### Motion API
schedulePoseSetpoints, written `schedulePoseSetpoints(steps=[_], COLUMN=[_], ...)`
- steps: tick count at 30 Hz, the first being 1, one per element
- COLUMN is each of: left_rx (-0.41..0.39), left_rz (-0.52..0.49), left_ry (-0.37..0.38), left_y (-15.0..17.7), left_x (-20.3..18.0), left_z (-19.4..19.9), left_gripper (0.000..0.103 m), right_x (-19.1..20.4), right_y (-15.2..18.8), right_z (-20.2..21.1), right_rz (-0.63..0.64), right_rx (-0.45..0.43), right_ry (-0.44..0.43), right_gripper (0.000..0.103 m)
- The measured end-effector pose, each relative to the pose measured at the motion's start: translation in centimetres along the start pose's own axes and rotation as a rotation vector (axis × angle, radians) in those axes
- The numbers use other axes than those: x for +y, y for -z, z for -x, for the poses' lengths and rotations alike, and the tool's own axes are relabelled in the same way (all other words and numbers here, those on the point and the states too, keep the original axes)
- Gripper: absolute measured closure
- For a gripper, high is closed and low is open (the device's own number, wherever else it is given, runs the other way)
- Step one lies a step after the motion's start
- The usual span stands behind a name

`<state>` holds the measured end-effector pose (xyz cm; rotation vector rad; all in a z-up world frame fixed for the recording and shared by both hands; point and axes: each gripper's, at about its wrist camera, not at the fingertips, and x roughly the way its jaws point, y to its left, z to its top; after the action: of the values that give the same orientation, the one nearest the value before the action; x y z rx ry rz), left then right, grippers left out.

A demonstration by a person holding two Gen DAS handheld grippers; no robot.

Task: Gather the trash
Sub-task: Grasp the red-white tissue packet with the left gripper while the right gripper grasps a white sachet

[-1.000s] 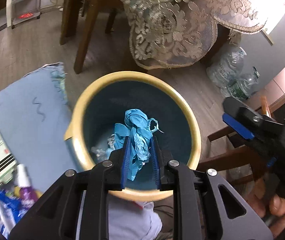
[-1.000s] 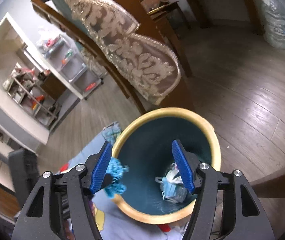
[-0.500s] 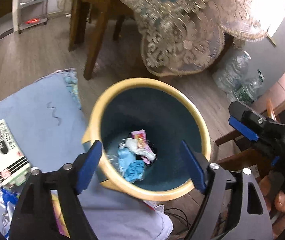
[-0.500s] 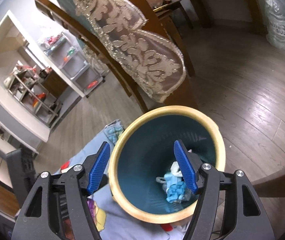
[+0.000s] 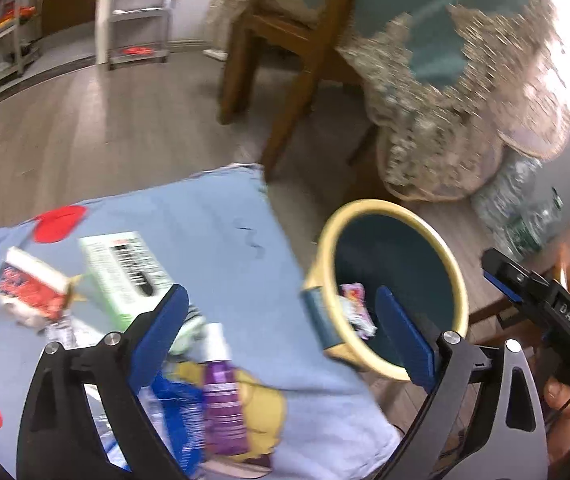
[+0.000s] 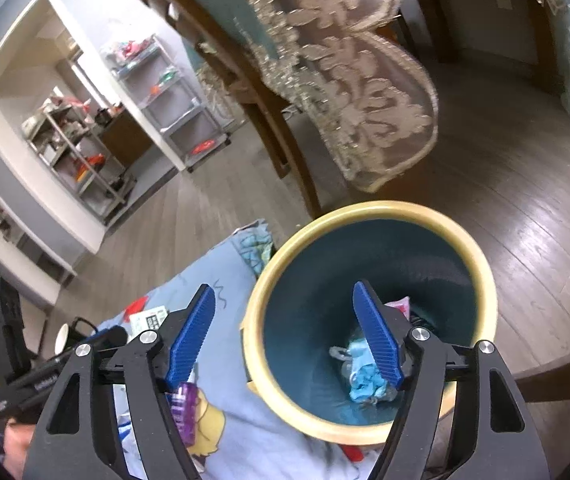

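Having let the blue glove point(image 6: 365, 380) fall into the yellow-rimmed bin point(image 5: 441, 248), the left gripper point(image 5: 281, 336), jaws apart and empty, has swung toward the purple tube point(image 5: 221, 396) at 6 o'clock, while the right gripper point(image 6: 285, 336) hovers spread over the bin.

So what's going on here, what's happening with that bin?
A person with two handheld grippers is collecting trash into a yellow-rimmed bin, which already holds crumpled blue scraps. Both the left gripper and the right gripper are open and empty. More litter, including a purple tube, lies on the blue cloth beside it.
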<state>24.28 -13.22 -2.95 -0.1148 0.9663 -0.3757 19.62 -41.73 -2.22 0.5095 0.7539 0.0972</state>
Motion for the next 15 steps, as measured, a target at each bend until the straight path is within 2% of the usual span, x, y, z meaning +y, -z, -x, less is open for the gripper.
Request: schedulePoseSetpoints(steps=[5,11,15], left_rx=[-0.015,-0.016,-0.008], left_rz=[0.093,0.261,0.305], left_ry=[-0.092,-0.214,-0.304], left_y=[0.1,0.4,0.4], left_x=[4.8,11.9,15.7], left_z=[1.3,2.3,2.6], left_gripper=[0.008,0.007,0.007], right_x=[1.6,3.8,5.1], right_y=[0.7,1.4,1.7], right_z=[-1.0,-2.3,-2.8], right_rz=[0.036,0.075,0.099], right_rx=[0.025,0.052,0.064], right_ry=[-0.016,-0.033,-0.047], right_gripper=[0.03,0.029,0.029])
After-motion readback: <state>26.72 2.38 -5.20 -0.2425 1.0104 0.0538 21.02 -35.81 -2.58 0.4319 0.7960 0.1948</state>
